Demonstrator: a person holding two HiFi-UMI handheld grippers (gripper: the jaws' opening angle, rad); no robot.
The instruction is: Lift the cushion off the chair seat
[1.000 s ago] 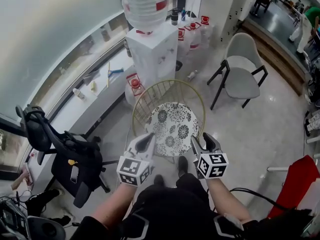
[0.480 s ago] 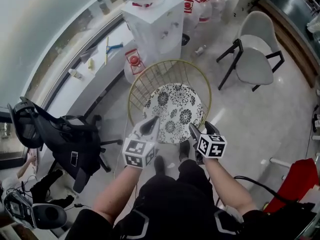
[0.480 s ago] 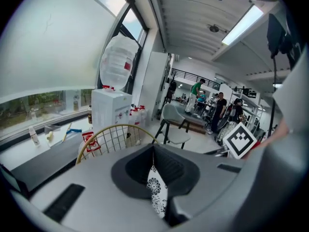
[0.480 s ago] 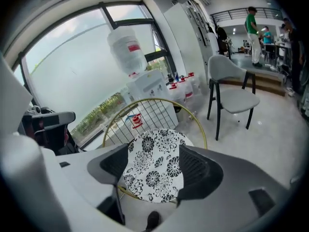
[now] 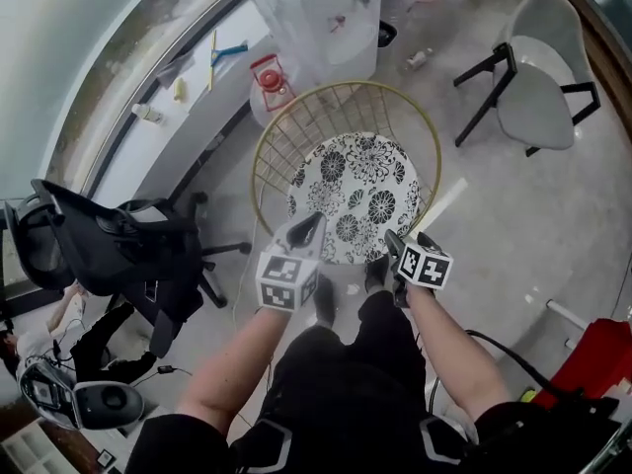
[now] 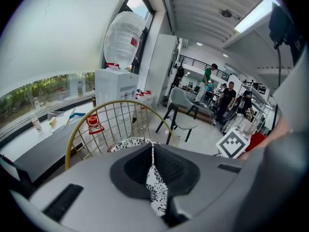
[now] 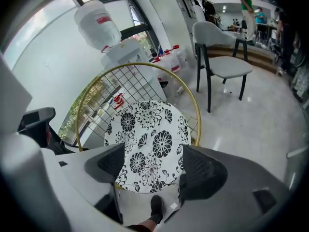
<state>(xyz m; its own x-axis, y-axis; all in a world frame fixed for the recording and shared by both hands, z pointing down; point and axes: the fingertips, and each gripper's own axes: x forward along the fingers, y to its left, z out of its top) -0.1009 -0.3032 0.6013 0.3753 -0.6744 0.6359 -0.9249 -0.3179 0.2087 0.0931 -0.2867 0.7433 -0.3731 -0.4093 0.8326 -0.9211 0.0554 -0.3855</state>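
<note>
Both tools have dropped toward the chair over the last second, and the floral seat now fills more of the head view than it did. The left hand-held gripper [image 5: 308,228] has its jaws together with nothing in them. Its tips point down at the near-left edge of the cushion [image 5: 357,194], which lies just ahead of and below them, and only a sliver of the black-and-white print shows through the thin slit behind the tips. The cushion itself has not stirred — it lies flat on the seat of the gold wire chair [image 5: 265,171], ahead of both tools and spanning the space between them. The right hand-held gripper [image 5: 409,242] has just been opening its jaws, and they now stand wide apart. The cushion is framed in that gap but sits beyond the pads, untouched, so nothing is gripped. I judge this to be the approach, with the lift not yet begun: the right side looks ready to take the near-right rim, while the left would have to open before it could pinch its edge.
</note>
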